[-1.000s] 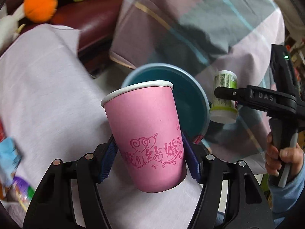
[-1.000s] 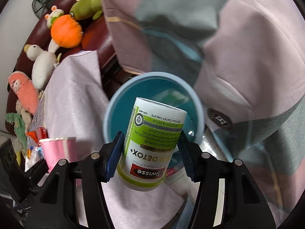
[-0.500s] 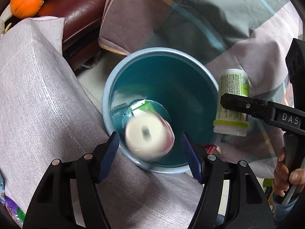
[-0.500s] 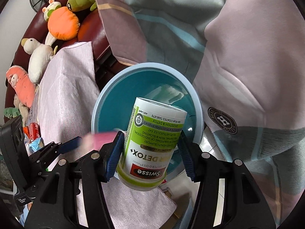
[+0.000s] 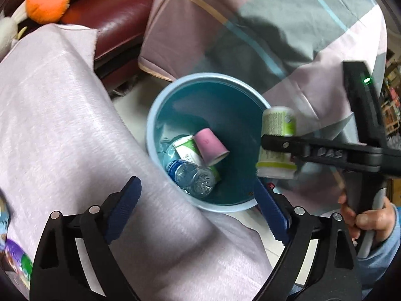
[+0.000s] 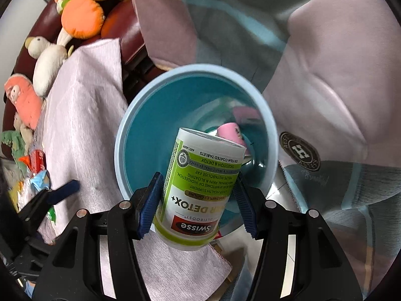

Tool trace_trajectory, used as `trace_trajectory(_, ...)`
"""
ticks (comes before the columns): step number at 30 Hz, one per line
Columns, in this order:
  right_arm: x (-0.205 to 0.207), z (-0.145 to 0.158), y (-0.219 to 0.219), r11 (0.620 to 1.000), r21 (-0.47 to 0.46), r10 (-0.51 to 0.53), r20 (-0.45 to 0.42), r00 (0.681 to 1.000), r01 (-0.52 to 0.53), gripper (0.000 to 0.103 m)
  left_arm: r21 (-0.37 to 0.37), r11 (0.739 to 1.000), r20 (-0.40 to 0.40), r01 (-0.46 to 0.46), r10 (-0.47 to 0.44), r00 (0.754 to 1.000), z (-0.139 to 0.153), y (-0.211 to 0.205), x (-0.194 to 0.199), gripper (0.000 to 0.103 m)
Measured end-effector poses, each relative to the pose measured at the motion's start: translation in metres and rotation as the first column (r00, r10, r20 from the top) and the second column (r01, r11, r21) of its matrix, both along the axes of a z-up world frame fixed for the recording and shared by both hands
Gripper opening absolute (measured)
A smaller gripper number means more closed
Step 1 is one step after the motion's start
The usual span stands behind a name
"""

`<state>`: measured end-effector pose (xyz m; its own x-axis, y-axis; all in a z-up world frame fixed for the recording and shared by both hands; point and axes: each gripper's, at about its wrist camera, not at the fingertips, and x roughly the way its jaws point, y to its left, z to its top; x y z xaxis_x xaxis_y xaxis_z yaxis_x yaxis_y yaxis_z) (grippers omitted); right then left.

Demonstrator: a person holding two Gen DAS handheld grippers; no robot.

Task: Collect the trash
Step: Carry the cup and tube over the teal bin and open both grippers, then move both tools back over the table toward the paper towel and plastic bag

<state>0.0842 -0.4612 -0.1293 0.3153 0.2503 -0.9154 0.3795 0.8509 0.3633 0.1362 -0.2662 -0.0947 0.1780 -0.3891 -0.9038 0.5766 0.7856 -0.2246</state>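
Observation:
A light blue bin [image 5: 160, 115] stands on the floor between a cloth-covered table and a bed. Inside it lie a pink paper cup [image 5: 210, 148], a clear plastic bottle [image 5: 193, 178] and a green-and-white carton [image 5: 186, 148]. My left gripper [image 5: 198, 200] hovers over the bin's near rim, its jaws opening wide with nothing between them. My right gripper [image 6: 198, 200] is shut on a green-and-white Swisse tablet bottle [image 6: 200, 190], held upside down over the bin [image 6: 125, 135]. That bottle [image 5: 277, 143] also shows at the bin's right rim in the left wrist view.
A pale pink tablecloth [image 5: 62, 138] covers the table on the left, with wrappers [image 6: 32, 175] at its far-left edge. A dark red sofa [image 5: 110, 27] holds plush toys [image 6: 80, 17]. A checked bedspread [image 5: 275, 37] hangs on the right. A hand [image 5: 368, 215] grips the right tool.
My left gripper let go of the pink cup, which dropped into the bin, and its jaws spread wide. The right gripper sank closer to the bin with the tablet bottle.

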Motion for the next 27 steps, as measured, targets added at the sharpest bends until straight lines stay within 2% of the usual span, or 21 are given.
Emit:
trace_trajectory(5,0.007,-0.016,0.014,1.000,0.014,0.027,-0.049,0.998,-0.026,0.056,-0.059,0.997,0.009,-0.046,0.047,0.999,0.016,0.022,0.002,0.092)
trace_trajectory(9,0.009,-0.011,0.020,0.999,0.007,0.035,-0.050,0.998,-0.035,0.057,-0.088,0.993,0.022,-0.075,0.077,0.997,0.026,0.042,-0.001,0.093)
trace_trajectory(17,0.003,0.026,0.036,0.997,-0.047,0.061,-0.015,0.998,-0.061,0.072,-0.129,0.984,0.021,-0.120,0.124,0.992,0.034,0.074,-0.013,0.093)
trace_trajectory(23,0.005,0.055,0.066,0.991,-0.076,0.109,0.019,0.994,-0.107,0.075,-0.151,0.973,0.038,-0.174,0.181,0.983,0.046,0.117,-0.022,0.093)
trace_trajectory(27,0.006,0.071,0.098,0.983,-0.087,0.165,0.035,0.986,-0.161,0.077,-0.165,0.958,0.053,-0.236,0.247,0.967,0.056,0.157,-0.028,0.093)
